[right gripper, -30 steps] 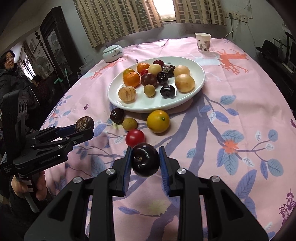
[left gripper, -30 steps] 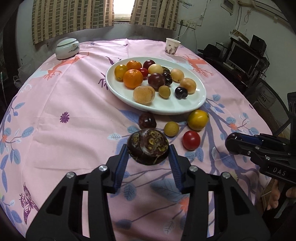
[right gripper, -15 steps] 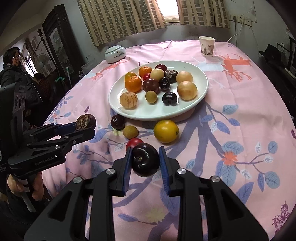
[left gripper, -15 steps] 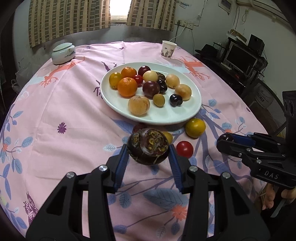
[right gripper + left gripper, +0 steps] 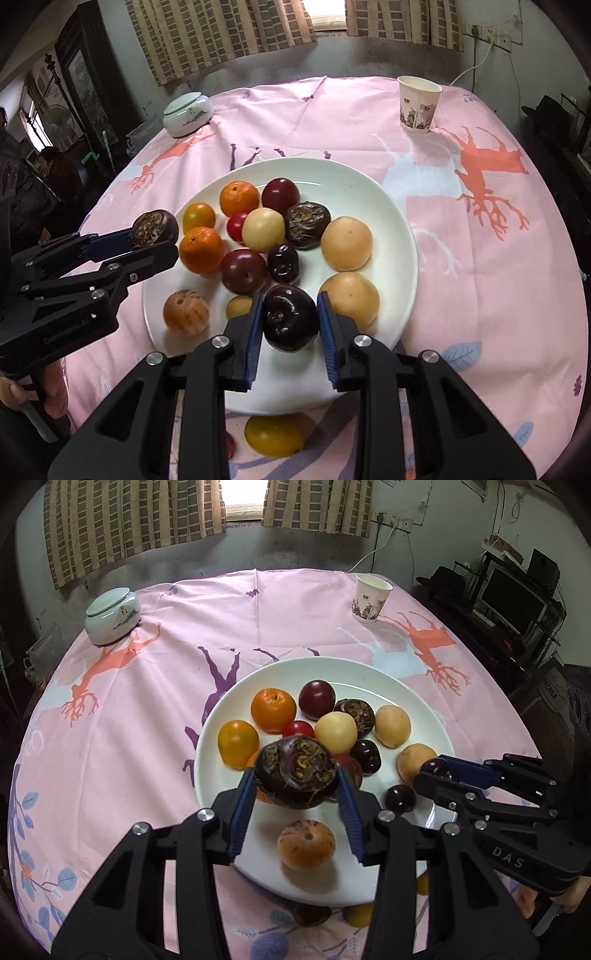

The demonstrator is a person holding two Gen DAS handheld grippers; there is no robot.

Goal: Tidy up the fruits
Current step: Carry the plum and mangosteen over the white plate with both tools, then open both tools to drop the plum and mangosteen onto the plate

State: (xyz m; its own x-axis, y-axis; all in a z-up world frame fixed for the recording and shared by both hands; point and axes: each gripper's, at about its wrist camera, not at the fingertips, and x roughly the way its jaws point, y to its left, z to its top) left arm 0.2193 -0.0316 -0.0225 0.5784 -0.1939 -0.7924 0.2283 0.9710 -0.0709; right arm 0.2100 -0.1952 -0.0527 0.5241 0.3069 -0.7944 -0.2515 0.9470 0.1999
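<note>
plate (image 5: pixel 388 206): white, sitting mid-table on the pink cloth; taking all the fruit, so it's the landmark.
left gripper (image 5: pixel 295 797): fingers clamping a dark purple rough-topped fruit (image 5: pixel 297 773), hanging over the plate's near-left part, not touching it.
right gripper (image 5: pixel 290 325): fingers clamping a glossy dark plum (image 5: pixel 290 317), hanging over the plate's near edge, clear of the surface.
done: about 13 fruits are lying on the plate, bunched toward its centre and far side.
left: both held fruits are waiting to be released onto the plate; bare space is showing at its near side.
still off-plate: a yellow fruit (image 5: pixel 275 435) is sitting on the cloth just in front of the plate, a red one (image 5: pixel 229 448) peeking beside it; more may be hiding under the grippers, cannot tell.
progress: judging well past halfway.
</note>
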